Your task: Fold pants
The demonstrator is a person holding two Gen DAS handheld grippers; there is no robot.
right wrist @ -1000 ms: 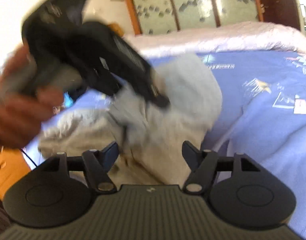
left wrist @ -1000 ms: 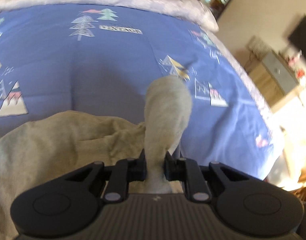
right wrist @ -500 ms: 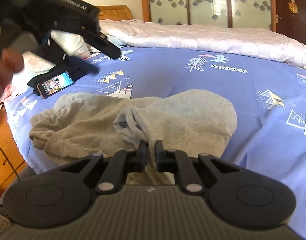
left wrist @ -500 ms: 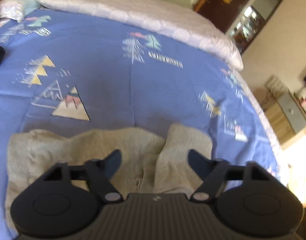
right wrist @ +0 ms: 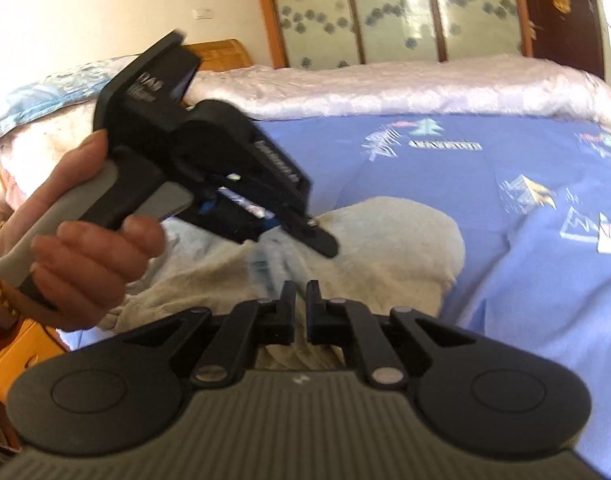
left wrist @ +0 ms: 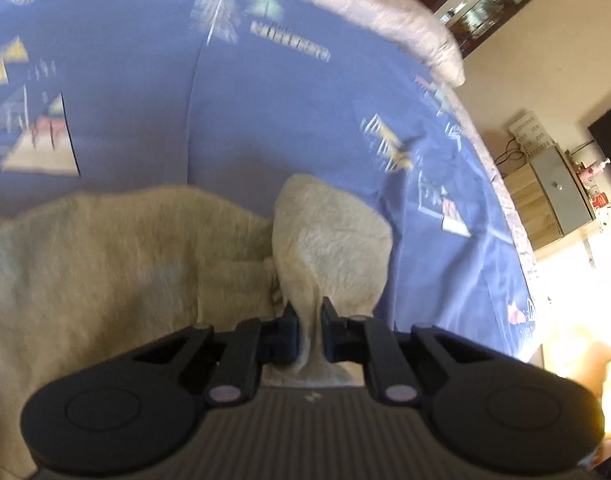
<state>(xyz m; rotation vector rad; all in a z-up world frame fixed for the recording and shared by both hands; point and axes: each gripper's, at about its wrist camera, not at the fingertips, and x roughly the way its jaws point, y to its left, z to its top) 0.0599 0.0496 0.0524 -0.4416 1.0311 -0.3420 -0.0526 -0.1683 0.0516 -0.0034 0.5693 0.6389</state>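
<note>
Nearest in the left wrist view, left gripper pinched tight on a ridge of the beige pants, cloth bunched between the narrow jaws and rising in a rounded flap just beyond. Nearest in the right wrist view, right gripper drawn almost closed, jaws only a sliver apart over the same cloth; whether any fabric sits between them, cannot tell, since the gap looks bare at the tips. Just past that, pants heaped in a loose, rumpled mound near the front edge of the blue bedspread, one rounded end lying to the right, the rest spreading left. Above the mound, left hand wrapped round the handle of its gripper, tip touching the cloth. Farther back, bare bedspread with tree and mountain prints, then a pale quilt rolled along the far side, wardrobe doors behind. Judged from the heap: early in the fold, nothing squared or stacked yet; legs not laid together, creases not made, most of the folding left to do.
</note>
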